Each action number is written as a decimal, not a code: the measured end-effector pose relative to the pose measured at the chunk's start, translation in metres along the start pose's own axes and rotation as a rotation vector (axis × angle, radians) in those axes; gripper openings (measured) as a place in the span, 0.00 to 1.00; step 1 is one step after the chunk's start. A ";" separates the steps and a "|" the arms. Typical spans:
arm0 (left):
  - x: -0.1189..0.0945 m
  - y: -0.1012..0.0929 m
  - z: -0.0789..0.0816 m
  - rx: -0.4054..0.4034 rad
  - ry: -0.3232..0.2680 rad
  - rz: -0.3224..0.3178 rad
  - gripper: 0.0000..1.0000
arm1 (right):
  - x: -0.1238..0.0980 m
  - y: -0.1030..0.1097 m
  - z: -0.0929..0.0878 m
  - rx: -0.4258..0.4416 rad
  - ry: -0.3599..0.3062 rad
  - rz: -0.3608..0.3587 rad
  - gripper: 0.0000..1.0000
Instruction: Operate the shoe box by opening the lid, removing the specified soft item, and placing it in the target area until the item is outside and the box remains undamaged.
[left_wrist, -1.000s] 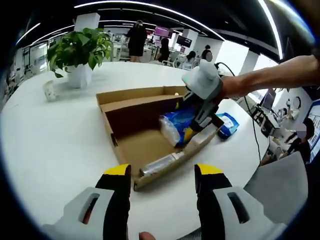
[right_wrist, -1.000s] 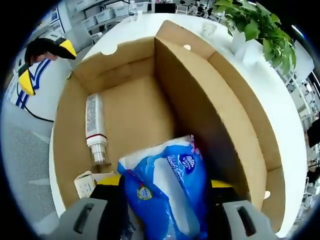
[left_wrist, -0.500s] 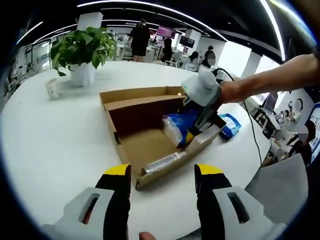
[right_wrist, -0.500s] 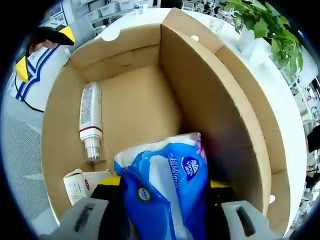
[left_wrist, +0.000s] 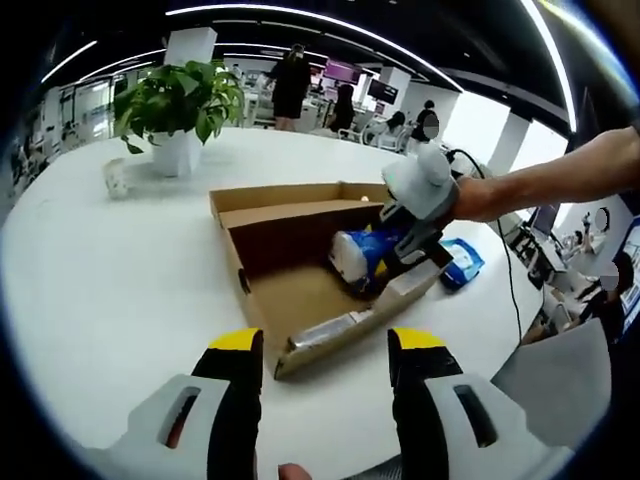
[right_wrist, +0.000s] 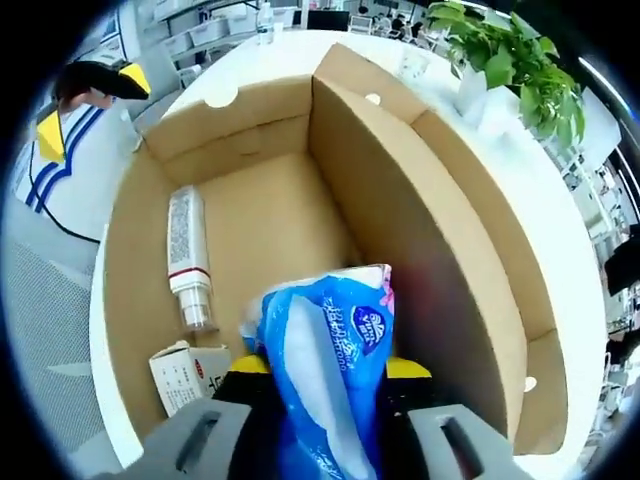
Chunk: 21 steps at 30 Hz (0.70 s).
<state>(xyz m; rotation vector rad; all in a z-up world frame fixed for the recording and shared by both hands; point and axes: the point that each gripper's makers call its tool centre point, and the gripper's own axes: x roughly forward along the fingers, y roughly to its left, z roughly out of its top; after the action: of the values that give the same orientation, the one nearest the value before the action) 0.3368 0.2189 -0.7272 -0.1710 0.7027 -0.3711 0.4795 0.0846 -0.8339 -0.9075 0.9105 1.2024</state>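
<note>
Tissue pack (right_wrist: 325, 375) sits pinched between the jaws of my right hand-held gripper (right_wrist: 325, 400), raised over the open box (right_wrist: 250, 220) so it clears the walls. My left hand-held gripper (left_wrist: 325, 350) hovers unclenched above the counter (left_wrist: 110, 270), holding nothing.

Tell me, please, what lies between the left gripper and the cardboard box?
Only bare white table lies between the left gripper and the cardboard box, as the left gripper view shows.
</note>
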 end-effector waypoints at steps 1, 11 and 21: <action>-0.001 0.000 0.000 0.000 -0.001 0.001 0.51 | -0.001 0.000 0.001 0.001 -0.005 -0.003 0.33; -0.013 -0.004 0.004 -0.001 -0.023 0.009 0.51 | -0.023 0.005 0.012 -0.009 -0.041 -0.023 0.33; -0.021 -0.014 0.009 0.009 -0.042 0.007 0.51 | -0.046 0.000 0.016 -0.016 -0.073 -0.058 0.33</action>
<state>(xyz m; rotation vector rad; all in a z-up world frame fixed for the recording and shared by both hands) 0.3245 0.2141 -0.7041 -0.1672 0.6604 -0.3629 0.4750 0.0831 -0.7853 -0.8917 0.8124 1.1869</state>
